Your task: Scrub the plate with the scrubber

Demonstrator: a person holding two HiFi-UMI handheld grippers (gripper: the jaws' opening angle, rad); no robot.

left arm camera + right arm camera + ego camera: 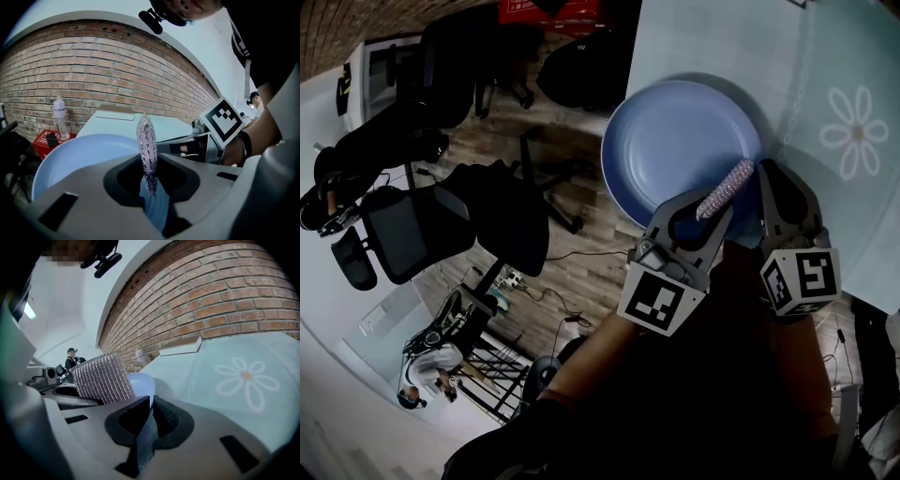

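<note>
Gripping a flat silvery-purple mesh scrubber (146,140), my left tongs (150,177) are closed tight on its lower end, and the pad stands up out of them edge-on. From my head view the scrubber slants across the near right part of the round pale-blue plate (675,141), just inside its rim. I cannot tell whether the mesh is actually pressing on the blue surface.

My right tongs (149,411) are closed as well, clamped on the plate's thin near rim, which runs as a blue strip between the two jaws. The two tongs sit close side by side at that near edge. The scrubber's broad woven face rises just to the left of my right tongs.

The plate sits at the left edge of the pale glass counter (722,37), its left side reaching out past that edge over the wooden floor (581,272). I cannot tell whether it rests flat or is lifted. A white flower print (855,131) marks the counter well to the plate's right, and a brick wall (93,70) stands behind.
</note>
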